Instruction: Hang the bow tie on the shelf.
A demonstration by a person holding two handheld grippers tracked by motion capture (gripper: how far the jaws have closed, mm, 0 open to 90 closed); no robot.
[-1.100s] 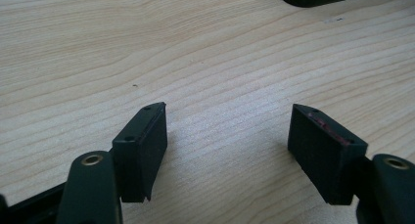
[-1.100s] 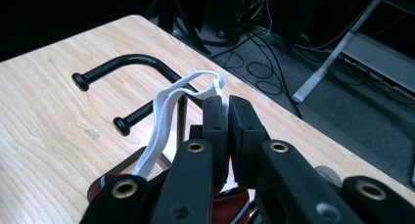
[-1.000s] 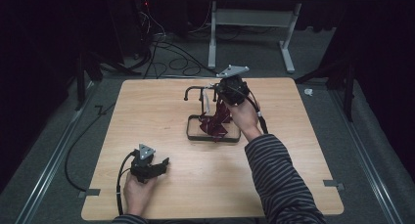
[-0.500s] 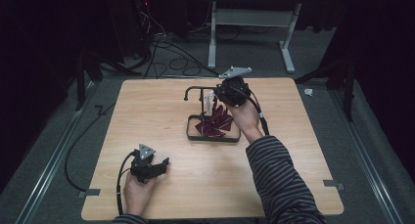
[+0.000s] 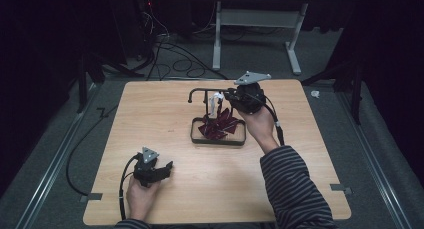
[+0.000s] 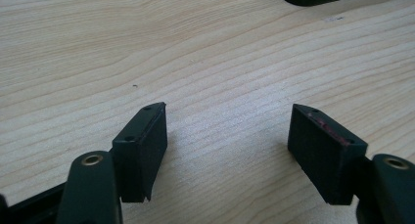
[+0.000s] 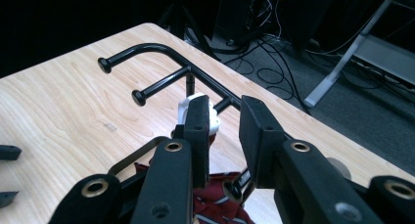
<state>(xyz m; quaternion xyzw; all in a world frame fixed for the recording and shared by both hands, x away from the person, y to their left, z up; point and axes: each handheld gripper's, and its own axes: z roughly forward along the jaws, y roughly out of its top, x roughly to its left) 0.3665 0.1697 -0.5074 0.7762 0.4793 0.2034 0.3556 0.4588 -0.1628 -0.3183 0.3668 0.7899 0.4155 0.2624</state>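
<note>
Two claws open, right claw (image 7: 222,131) jaws just opening beside rack (image 5: 200,92), left claw (image 6: 227,150) on bare table (image 5: 150,109) near front edge

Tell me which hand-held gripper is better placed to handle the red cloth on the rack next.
Right. The right hand-held gripper is at the rack above the cloth; the left is far away.

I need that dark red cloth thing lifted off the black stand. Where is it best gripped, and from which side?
Probably the white knob at its top: firm and raised, while the cloth lies crumpled in the stand's base. Come from the high view's right, since the hooks jut left.
</note>
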